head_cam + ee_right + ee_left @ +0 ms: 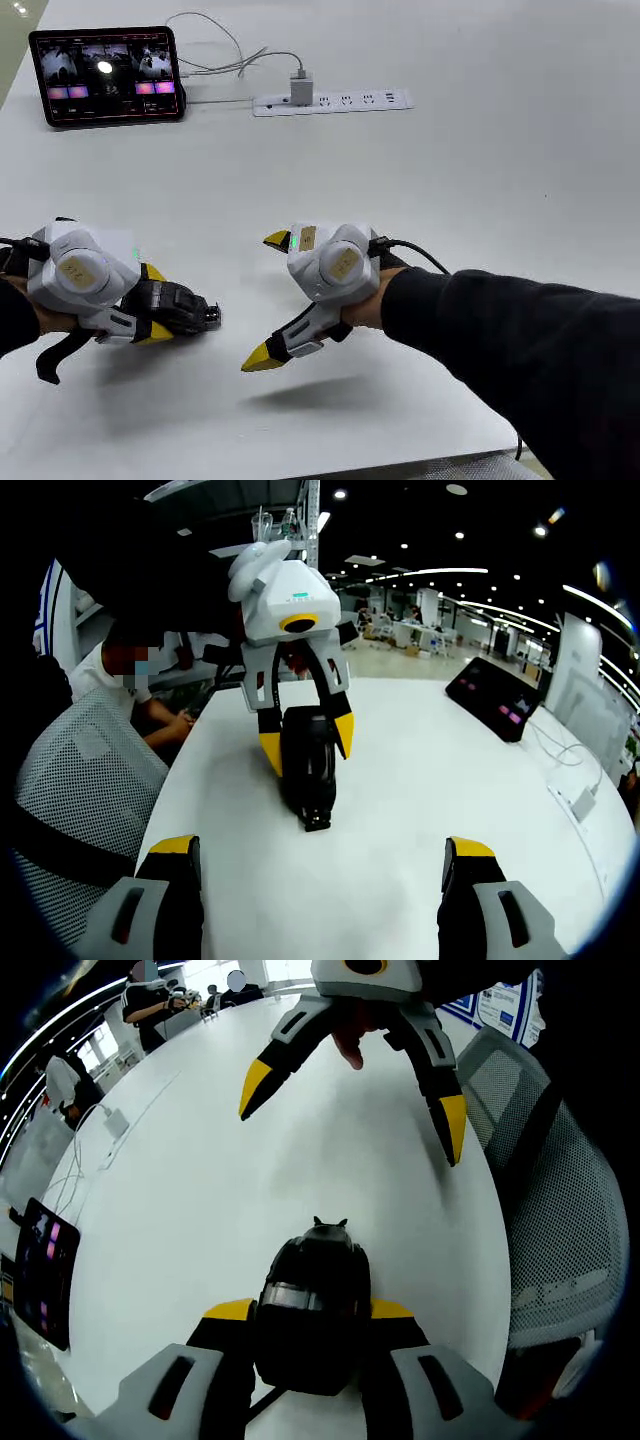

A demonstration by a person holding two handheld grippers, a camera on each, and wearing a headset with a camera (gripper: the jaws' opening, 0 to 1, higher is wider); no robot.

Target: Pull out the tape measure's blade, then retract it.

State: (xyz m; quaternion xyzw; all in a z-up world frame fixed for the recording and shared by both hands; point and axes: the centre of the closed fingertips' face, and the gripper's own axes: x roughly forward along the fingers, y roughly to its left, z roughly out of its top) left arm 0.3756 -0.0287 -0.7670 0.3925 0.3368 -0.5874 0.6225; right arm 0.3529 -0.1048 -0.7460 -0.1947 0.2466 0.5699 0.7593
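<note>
Tape measure (186, 308): we're clamping it in the left claw (310, 1312); right claw (268, 299) is hovering wide open near it, apart.

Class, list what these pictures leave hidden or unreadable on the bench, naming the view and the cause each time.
Tape measure sides: left gripper view, covered by the left tongs.
Its rear half: head view, hidden behind that gripper's white body.
Tablet screen: head view, too small to read.

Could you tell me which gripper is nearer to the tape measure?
Left. The left gripper is shut on the tape measure; the right gripper is open and apart from it.
</note>
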